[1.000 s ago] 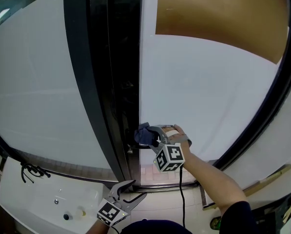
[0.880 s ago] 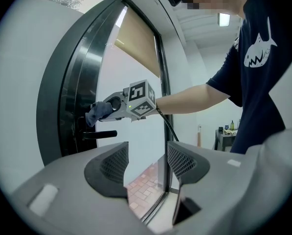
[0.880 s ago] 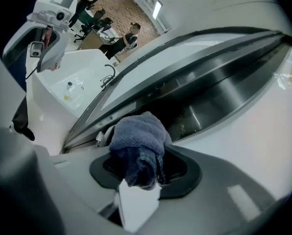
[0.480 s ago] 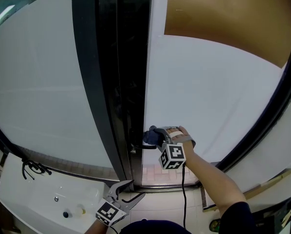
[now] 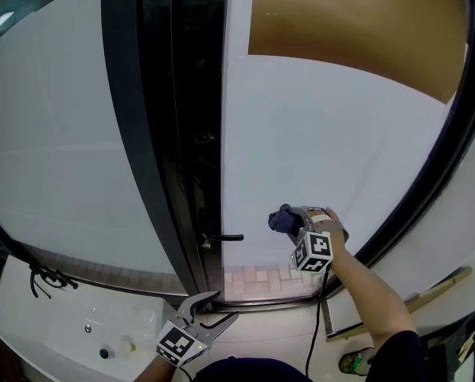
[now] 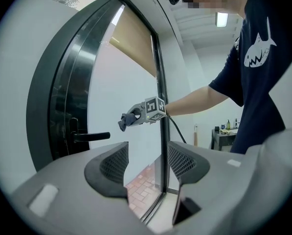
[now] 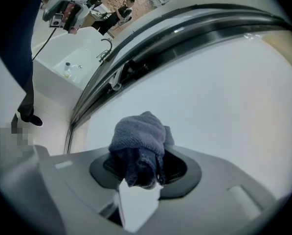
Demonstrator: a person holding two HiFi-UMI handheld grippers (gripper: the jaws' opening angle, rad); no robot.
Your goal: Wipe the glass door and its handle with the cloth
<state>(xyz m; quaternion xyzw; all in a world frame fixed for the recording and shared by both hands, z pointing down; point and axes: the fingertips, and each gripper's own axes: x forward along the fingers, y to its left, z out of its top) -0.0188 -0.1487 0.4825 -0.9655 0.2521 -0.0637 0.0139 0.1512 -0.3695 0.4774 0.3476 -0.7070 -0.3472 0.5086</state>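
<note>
Well, my right claw [image 5: 291, 218] was pinching the cloth [image 5: 280, 220] tight between its jaws. The cloth was dark blue and bunched up into a ball. In the right gripper view, the cloth [image 7: 138, 137] stuck out past the jaws, and the pale glass of the door [image 7: 214, 92] filled the space behind it.

From the head view, I saw the cloth held up at the lower part of the door [image 5: 325, 142]. It was very near the glass, but I could not tell if it touched. The black handle [image 5: 225, 236] was off to the left of the cloth, and the two were apart. The handle stuck out sideways from the dark frame [image 5: 153, 134]. A brown blind [image 5: 356, 30] covered the top of the glass. Low down, some pale bricks [image 5: 257, 280] showed through the glass.

My left claw [image 5: 212, 309] hung low, well away from the door, near the bottom of the head view. Its jaws were spread apart and nothing was between them. In the left gripper view, I looked between those jaws [image 6: 146, 163] and saw the handle [image 6: 89, 136] on the left. The right claw [image 6: 135, 116] was a bit higher and to the right, with the cloth [image 6: 124, 122] at its tip.

A white basin [image 5: 62, 325] sat at the lower left, below the frame.
</note>
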